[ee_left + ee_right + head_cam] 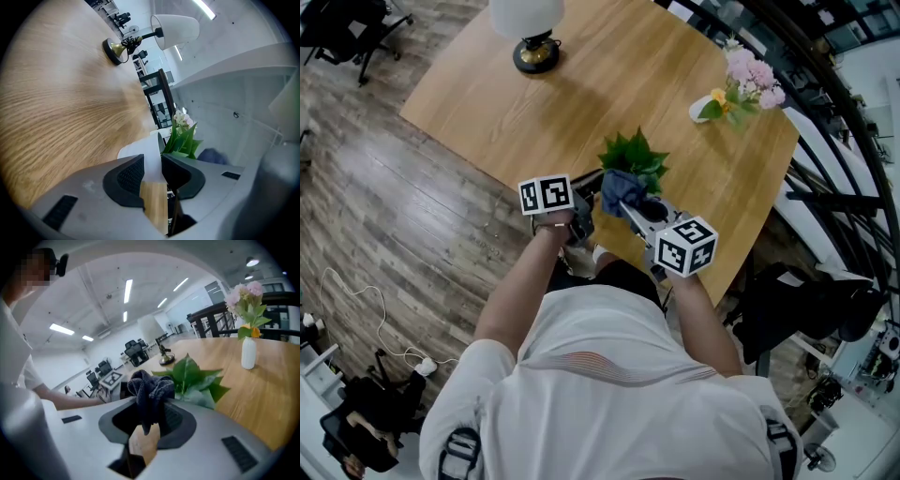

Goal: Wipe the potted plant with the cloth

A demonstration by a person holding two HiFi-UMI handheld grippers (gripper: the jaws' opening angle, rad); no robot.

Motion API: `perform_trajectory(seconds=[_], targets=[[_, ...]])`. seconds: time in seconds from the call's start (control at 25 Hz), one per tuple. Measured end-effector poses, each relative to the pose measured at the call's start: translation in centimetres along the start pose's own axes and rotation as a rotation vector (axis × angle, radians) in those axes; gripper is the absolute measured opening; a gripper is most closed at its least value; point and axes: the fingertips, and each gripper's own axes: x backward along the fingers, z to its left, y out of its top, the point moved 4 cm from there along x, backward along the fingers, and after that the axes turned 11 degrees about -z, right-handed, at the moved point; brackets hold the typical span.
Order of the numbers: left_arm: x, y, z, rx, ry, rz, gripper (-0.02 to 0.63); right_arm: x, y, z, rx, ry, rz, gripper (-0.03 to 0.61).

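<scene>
The potted plant (pixel 635 157) stands near the front edge of the wooden table (pixel 581 84), its green leaves spread wide. In the left gripper view my left gripper (pixel 152 172) is shut on the rim of the plant's white pot (pixel 137 150), with the leaves (pixel 183 139) just beyond. My right gripper (pixel 149 420) is shut on a dark blue cloth (pixel 150 389), which bunches up above the jaws and rests against the plant's leaves (pixel 196 378). From the head view the cloth (pixel 621 190) lies on the near side of the plant, between the two grippers.
A lamp with a white shade and a brass base (pixel 532 37) stands at the table's far side. A small white vase of pink flowers (pixel 741 86) is at the right. Black railings (pixel 844 141) run past the table's right edge. Cables (pixel 356 309) lie on the floor at left.
</scene>
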Motion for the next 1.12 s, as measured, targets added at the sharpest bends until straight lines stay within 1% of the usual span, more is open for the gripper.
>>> perform_trajectory(seconds=[0.08,0.24,0.36,0.44,0.48,0.56,0.68,0.72,0.76,0.8,0.84,0.92,1.0,1.12], targets=[[-0.1,-0.1,0.0,-0.005,-0.001,0.003,0.117,0.3,-2.5,-1.4,0.004,-0.038,0.055,0.137],[0.0,0.0,0.0,-0.013,-0.003,0.012,0.117,2.5,-5.1,-5.1,-0.132,-0.14,0.042,0.138],[-0.1,0.1,-0.1,-0.013,-0.004,0.015,0.117,4.3,-6.6,-8.2,-0.21,-0.27,0.058,0.137],[-0.1,0.1,-0.1,-0.028,-0.003,0.017,0.117,5.6,-7.6,-10.0,-0.265,-0.365,0.078,0.137],[-0.1,0.1,-0.2,-0.046,0.0,0.014,0.117,6.2,-7.9,-10.6,-0.278,-0.401,0.08,0.137],[0.2,0.4,-0.4,-0.089,0.016,-0.013,0.115,7.4,-7.6,-11.0,-0.275,-0.444,0.053,0.137],[1.6,1.5,-1.3,-0.146,0.052,-0.085,0.115,9.0,-5.6,-10.8,-0.226,-0.48,-0.025,0.137],[2.2,2.0,-1.9,-0.185,0.064,-0.104,0.115,9.5,-4.6,-10.6,-0.194,-0.494,-0.056,0.137],[2.9,2.6,-2.5,-0.244,0.078,-0.118,0.112,9.9,-3.4,-10.4,-0.156,-0.508,-0.091,0.137],[3.6,3.4,-3.2,-0.32,0.093,-0.131,0.104,10.2,-2.2,-10.0,-0.114,-0.52,-0.129,0.137],[4.4,4.3,-4.2,-0.403,0.105,-0.147,0.082,10.5,-0.8,-9.6,-0.071,-0.53,-0.168,0.135],[6.2,6.1,-6.7,-0.562,0.111,-0.188,0.057,11.0,1.8,-8.4,0.004,-0.538,-0.244,0.135],[8.0,7.6,-9.4,-0.693,0.104,-0.228,0.04,11.2,4.4,-6.6,0.06,-0.526,-0.322,0.135],[10.6,9.1,-13.8,-0.861,0.08,-0.278,0.029,11.4,8.1,-3.0,0.147,-0.487,-0.434,0.135]])
